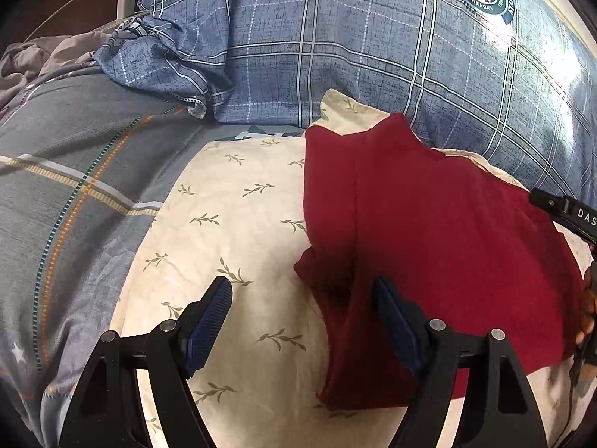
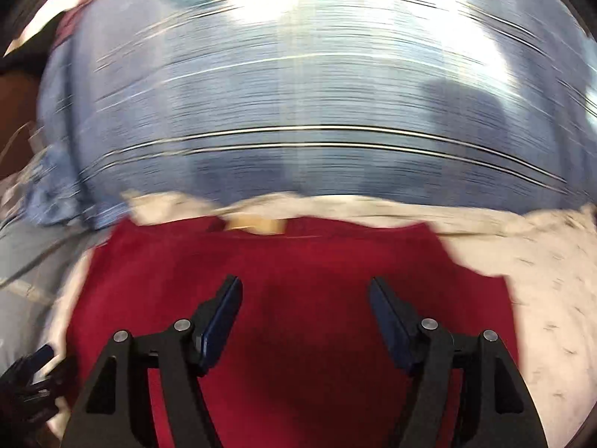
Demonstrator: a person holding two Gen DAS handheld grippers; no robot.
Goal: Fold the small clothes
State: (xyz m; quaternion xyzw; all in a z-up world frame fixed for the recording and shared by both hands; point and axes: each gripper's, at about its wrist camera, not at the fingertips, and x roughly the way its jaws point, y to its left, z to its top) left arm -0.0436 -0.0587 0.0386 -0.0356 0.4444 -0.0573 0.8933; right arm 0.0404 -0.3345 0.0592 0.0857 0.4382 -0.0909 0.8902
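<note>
Left wrist view: the left gripper (image 1: 302, 291), black-armed with blue ribbed pads, stands released above the bedding, nothing between its fingers. Its left fingertip (image 1: 220, 291) hangs over the cream pillowcase printed with small green sprigs (image 1: 231, 216); its right fingertip (image 1: 384, 295) lies over the left edge of the dark red knit garment (image 1: 429, 231). That garment lies partly folded on the cream pillowcase, one fold running along its left side. Behind it sits a blue checked pillow with a round green emblem (image 1: 335, 44), and at left a grey plaid bed sheet (image 1: 74, 171). A white charger with cable (image 1: 125, 2) lies at upper left. The tip of the other black gripper (image 1: 563, 207) enters at the right edge.

Right wrist view (heavily motion-blurred): the right gripper (image 2: 306, 291) is released, its fingers spread and empty, hovering over the middle of the dark red knit garment (image 2: 298, 268). A tan label (image 2: 257, 226) shows at the garment's far edge. The cream pillowcase (image 2: 541, 261) surrounds it, with the blue checked pillow (image 2: 298, 93) beyond.
</note>
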